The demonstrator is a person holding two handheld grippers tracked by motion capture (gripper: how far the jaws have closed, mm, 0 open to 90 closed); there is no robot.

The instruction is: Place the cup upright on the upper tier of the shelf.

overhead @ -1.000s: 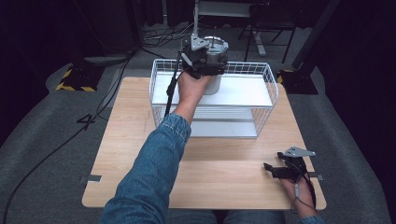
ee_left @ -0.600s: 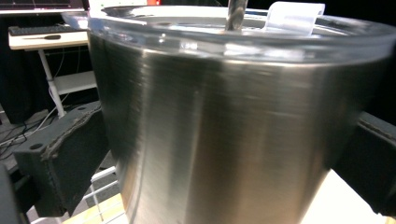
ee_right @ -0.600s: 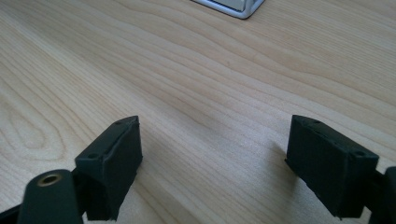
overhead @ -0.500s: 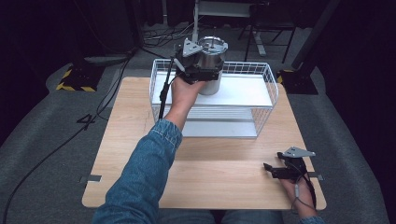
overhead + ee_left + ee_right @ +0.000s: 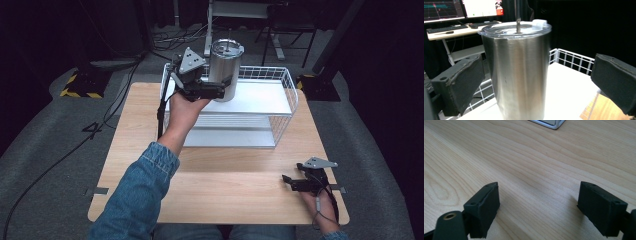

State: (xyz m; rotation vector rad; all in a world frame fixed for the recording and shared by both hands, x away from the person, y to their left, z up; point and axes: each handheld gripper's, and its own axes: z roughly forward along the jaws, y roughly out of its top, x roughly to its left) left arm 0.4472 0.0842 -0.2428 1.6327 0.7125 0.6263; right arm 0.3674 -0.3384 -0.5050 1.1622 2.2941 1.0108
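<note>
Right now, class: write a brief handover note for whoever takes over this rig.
Left hand-held gripper: open, jaws either side of the steel tumbler, gaps showing, not clamped.
Right hand-held gripper: open, idle over the wooden table near its right edge.
The tumbler stands upright with its lid on, on the white upper shelf of the wire basket, at the back left.
Left to do: probably close on the tumbler.

Wooden table, grey carpet floor, monitors and keyboard on a desk
</note>
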